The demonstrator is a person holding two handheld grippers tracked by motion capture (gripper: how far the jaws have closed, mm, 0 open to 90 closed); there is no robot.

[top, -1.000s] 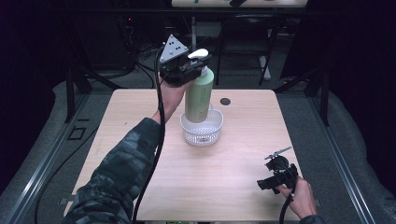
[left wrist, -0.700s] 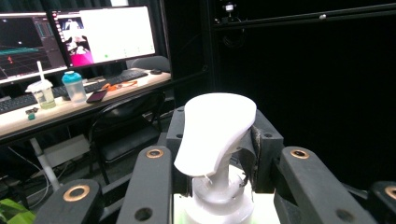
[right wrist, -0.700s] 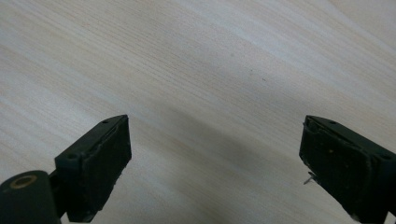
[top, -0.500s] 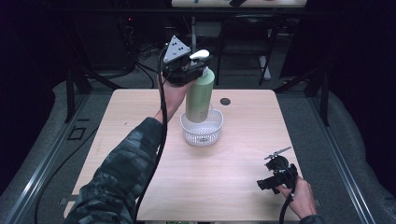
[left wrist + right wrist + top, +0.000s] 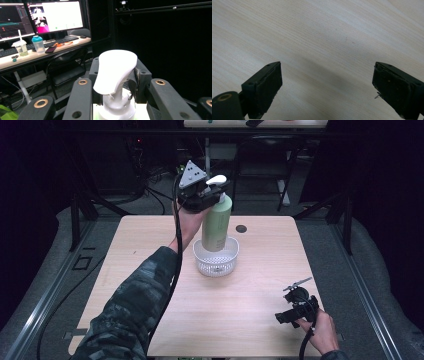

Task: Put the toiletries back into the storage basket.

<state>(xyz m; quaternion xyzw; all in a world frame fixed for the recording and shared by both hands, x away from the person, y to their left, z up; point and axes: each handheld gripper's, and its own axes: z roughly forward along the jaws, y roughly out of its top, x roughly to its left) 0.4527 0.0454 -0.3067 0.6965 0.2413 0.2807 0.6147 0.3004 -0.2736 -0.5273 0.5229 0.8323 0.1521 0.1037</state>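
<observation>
At twelve o'clock, your left hand-held gripper (image 5: 206,195) clamps the pump bottle (image 5: 216,222) neck: rigid, top-heavy, likely slick; right hand-held gripper (image 5: 295,312) gapes empty.

Lab or recording workspace. Dark curtained surround, light wooden table (image 5: 150,250) on grey floor, cables trailing. Behind: desk (image 5: 37,56) with lit monitors (image 5: 60,15) (graphs, software windows), keyboard (image 5: 62,39), drink bottles, black chair (image 5: 67,67).
</observation>
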